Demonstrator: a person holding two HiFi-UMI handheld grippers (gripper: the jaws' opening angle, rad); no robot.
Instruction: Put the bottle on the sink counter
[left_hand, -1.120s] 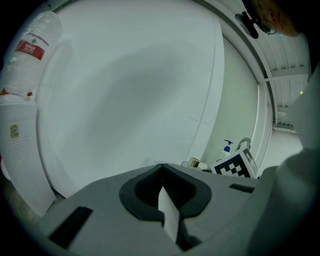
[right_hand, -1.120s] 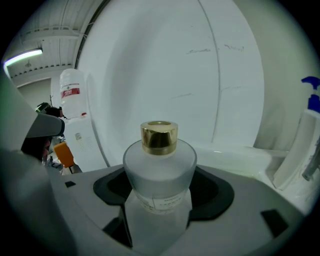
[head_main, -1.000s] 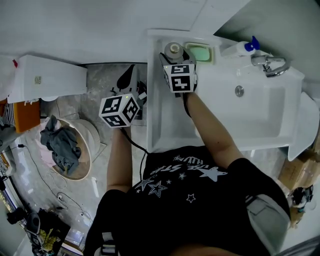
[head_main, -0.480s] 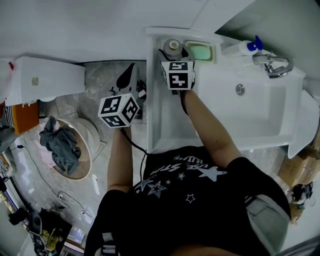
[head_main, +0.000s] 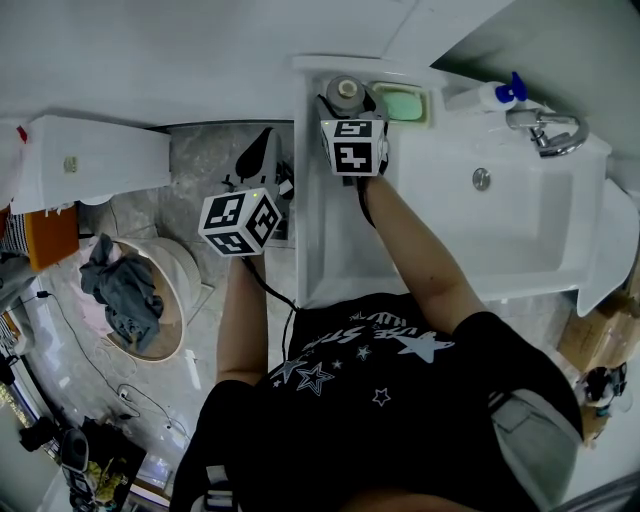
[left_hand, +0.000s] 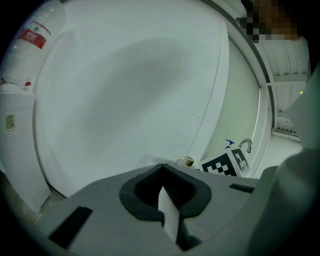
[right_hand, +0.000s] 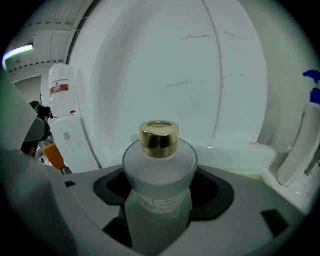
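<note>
One bottle (right_hand: 159, 170), frosted with a gold cap, is the whole job, and it stands upright in the right gripper (head_main: 348, 112), whose fingers are clamped on its body below the shoulder. From the head view it sits over the back left corner of the white sink worktop (head_main: 330, 240), just beside the green soap dish (head_main: 402, 103) and well apart from the tap (head_main: 545, 130) and the blue-topped sprayer (head_main: 495, 95). Carrying looks done: the bottle is at a sensible spot. Whether its base is already touching the worktop I cannot tell, since the gripper hides it. What is left, as I judge it, is to settle it down if needed, open the fingers and draw back without tipping it. The left gripper (left_hand: 164, 205) hangs off the worktop's left edge over the floor, fingers together on nothing, taking no part.
</note>
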